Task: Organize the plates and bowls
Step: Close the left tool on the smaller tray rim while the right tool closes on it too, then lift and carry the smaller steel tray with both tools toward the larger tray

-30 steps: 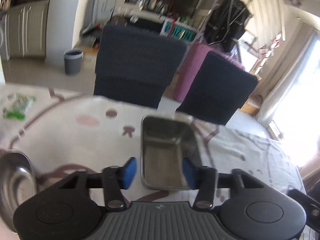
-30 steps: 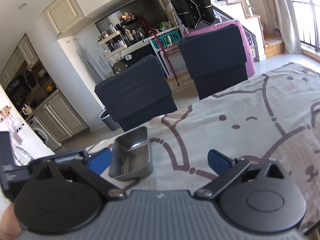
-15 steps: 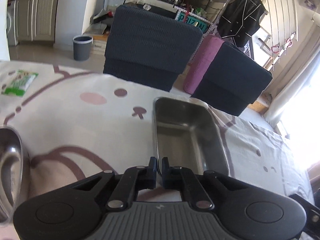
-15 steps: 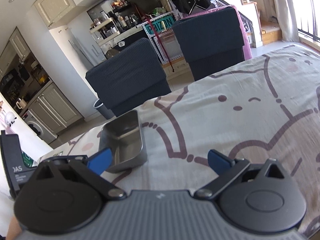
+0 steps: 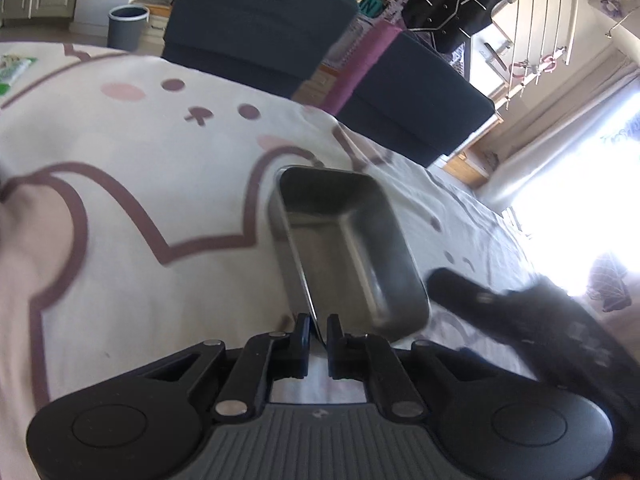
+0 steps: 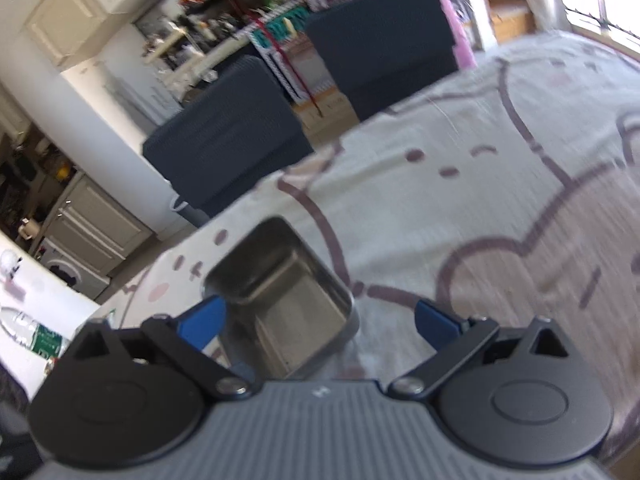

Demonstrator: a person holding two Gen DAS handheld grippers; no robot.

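The left hand-held gripper is clamped on the near rim of the steel tray, its jaws having just closed there. The tray rests on the cloth-covered worktop. Beside the tray, the right hand-held gripper hangs with its jaws wide apart, holding nothing. The lift should probably be kept level, since a thin rim pinch could slip. Beyond the tray stand dark chairs.
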